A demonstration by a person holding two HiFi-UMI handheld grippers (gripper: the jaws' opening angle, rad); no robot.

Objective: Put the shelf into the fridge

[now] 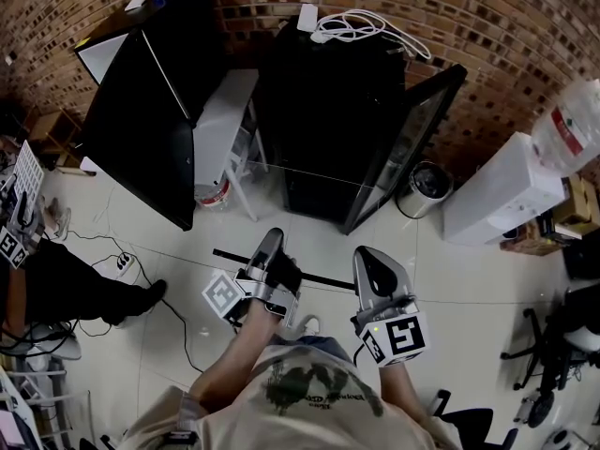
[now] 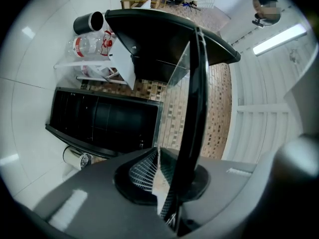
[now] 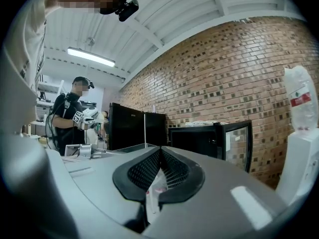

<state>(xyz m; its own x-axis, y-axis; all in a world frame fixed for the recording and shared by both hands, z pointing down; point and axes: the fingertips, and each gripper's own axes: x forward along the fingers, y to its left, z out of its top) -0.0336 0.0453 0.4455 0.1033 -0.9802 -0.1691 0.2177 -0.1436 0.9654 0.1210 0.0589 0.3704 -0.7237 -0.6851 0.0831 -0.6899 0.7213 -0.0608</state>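
Note:
The shelf is a clear glass pane (image 1: pixel 323 218) with a black trim bar (image 1: pixel 323 278) along its near edge, held level in front of the fridge. My left gripper (image 1: pixel 270 251) is shut on the trim; in the left gripper view the bar (image 2: pixel 197 108) rises out of the closed pads (image 2: pixel 142 176). My right gripper (image 1: pixel 367 256) is shut on the pane's right edge, with a pale sliver of glass between its pads (image 3: pixel 172 171). The small black fridge (image 1: pixel 323 129) stands ahead with its glass door (image 1: pixel 405 143) swung open to the right.
A larger black fridge (image 1: pixel 141 111) with an open door stands to the left, with a white stool (image 1: pixel 227 129) between the two. A steel bin (image 1: pixel 429 186) and a white water dispenser (image 1: pixel 502 195) are on the right. A person (image 1: pixel 56 284), a power strip and cables occupy the left floor.

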